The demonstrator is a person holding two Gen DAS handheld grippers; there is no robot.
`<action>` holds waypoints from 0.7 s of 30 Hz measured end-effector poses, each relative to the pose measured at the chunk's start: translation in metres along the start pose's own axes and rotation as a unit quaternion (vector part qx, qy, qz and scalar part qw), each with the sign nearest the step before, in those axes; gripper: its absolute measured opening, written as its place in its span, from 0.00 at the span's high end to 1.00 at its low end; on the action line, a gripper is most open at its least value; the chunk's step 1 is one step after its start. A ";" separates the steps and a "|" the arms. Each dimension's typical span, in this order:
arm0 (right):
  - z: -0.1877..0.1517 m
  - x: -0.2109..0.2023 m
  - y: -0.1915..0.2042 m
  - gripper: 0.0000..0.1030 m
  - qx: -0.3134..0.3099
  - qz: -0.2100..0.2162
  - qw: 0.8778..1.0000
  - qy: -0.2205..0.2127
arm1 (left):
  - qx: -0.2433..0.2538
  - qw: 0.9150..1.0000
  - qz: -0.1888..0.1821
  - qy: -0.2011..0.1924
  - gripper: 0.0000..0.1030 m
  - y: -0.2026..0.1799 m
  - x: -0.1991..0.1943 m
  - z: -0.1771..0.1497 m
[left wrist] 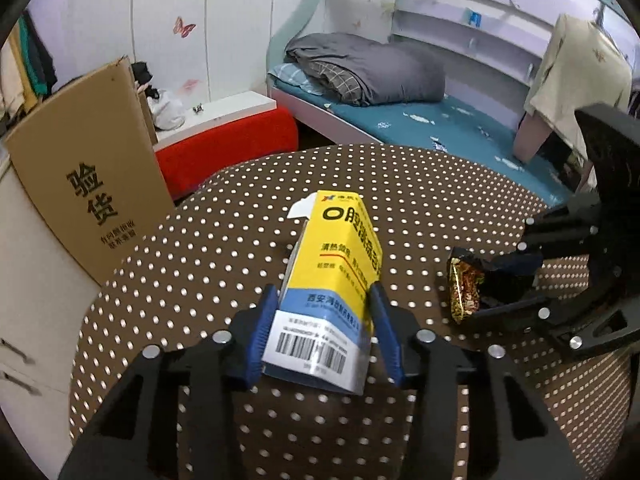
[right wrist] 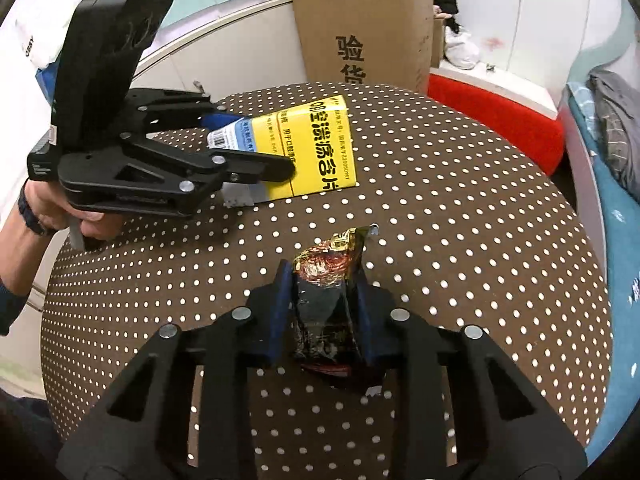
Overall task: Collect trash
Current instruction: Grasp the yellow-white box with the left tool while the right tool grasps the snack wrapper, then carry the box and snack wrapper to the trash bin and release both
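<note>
A yellow, blue and white medicine box lies on the brown polka-dot table. My left gripper is shut on its barcode end; the box also shows in the right wrist view, with the left gripper clamped on it. A crumpled black and gold snack wrapper is pinched between the blue pads of my right gripper. In the left wrist view the wrapper sits in the right gripper at the right of the table.
A tall cardboard box stands against the table's left edge, also in the right wrist view. A red bench and a bed with a grey quilt lie beyond the table. A white cabinet stands behind the left gripper.
</note>
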State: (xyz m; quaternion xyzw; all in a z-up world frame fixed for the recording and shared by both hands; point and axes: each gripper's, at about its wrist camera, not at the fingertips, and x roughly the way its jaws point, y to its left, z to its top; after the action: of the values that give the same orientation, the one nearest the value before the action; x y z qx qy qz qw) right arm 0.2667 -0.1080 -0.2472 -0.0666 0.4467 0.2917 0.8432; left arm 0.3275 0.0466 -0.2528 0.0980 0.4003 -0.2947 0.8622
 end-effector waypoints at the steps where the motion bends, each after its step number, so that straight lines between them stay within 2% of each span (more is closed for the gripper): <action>1: -0.002 -0.003 -0.001 0.73 0.004 0.000 1.000 -0.002 | -0.004 1.000 -0.001 -0.002 0.58 -0.002 -0.002 -0.002; 11: -0.044 -0.048 -0.024 0.74 0.067 -0.018 0.997 -0.024 | -0.017 0.999 -0.006 -0.029 0.58 -0.042 -0.029 -0.008; 17: -0.070 -0.096 -0.050 0.74 0.119 -0.047 0.989 -0.068 | -0.009 0.999 -0.018 -0.050 0.58 -0.079 -0.041 0.008; 21: -0.083 -0.134 -0.072 0.74 0.154 -0.070 0.980 -0.105 | -0.004 0.998 -0.030 -0.057 0.58 -0.103 -0.043 0.022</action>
State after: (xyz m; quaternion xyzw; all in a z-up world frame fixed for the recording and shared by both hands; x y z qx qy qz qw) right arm 0.1899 -0.2561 -0.2010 0.0638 0.3892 0.1653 0.9040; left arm 0.2597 -0.0271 -0.1992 0.0659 0.3540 -0.3237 0.8750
